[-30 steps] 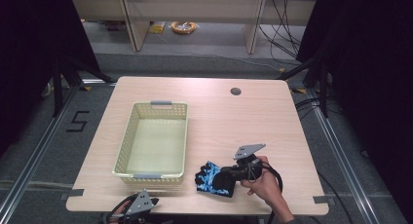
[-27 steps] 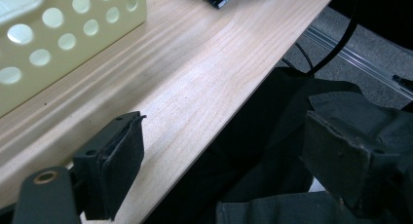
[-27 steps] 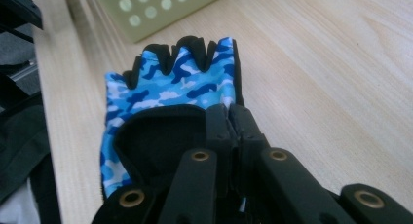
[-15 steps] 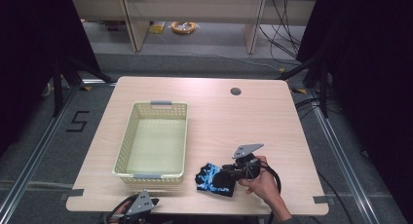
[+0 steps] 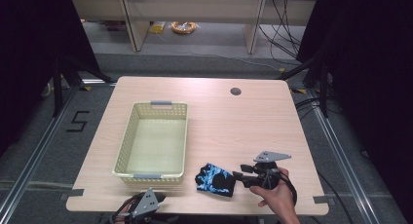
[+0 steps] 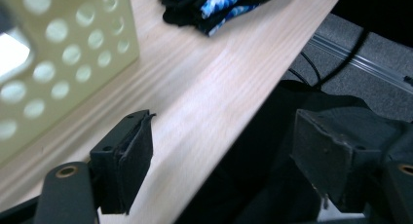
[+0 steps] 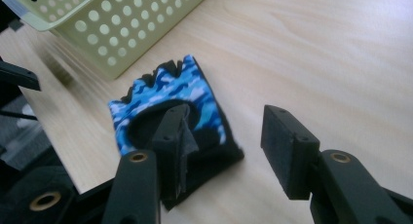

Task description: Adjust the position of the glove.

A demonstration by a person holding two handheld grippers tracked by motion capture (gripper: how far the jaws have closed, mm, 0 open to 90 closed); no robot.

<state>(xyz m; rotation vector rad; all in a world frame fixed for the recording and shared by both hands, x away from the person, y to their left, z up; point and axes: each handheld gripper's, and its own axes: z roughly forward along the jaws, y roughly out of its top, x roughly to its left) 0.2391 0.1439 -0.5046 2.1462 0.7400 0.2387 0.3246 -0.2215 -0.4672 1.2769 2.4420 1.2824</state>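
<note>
A blue camouflage and black fingerless glove lies flat on the wooden table near its front edge, right of the basket. My right gripper is just right of the glove with its jaws apart; they have just been opening. Nothing is gripped, and in the right gripper view the glove lies ahead of the right gripper. My left gripper hovers at the table's front edge below the basket. In the left gripper view its jaws stand wide with nothing between them, having just closed a little. The glove is farther off.
A pale yellow perforated basket stands empty on the table's left half; its wall is close to my left gripper. A dark round grommet sits at the table's back right. The front table edge runs right under both grippers.
The right gripper's jaws opened and let go of the glove, and the gripper drew back to the right. The glove stays flat on the table. The left gripper barely moved.
</note>
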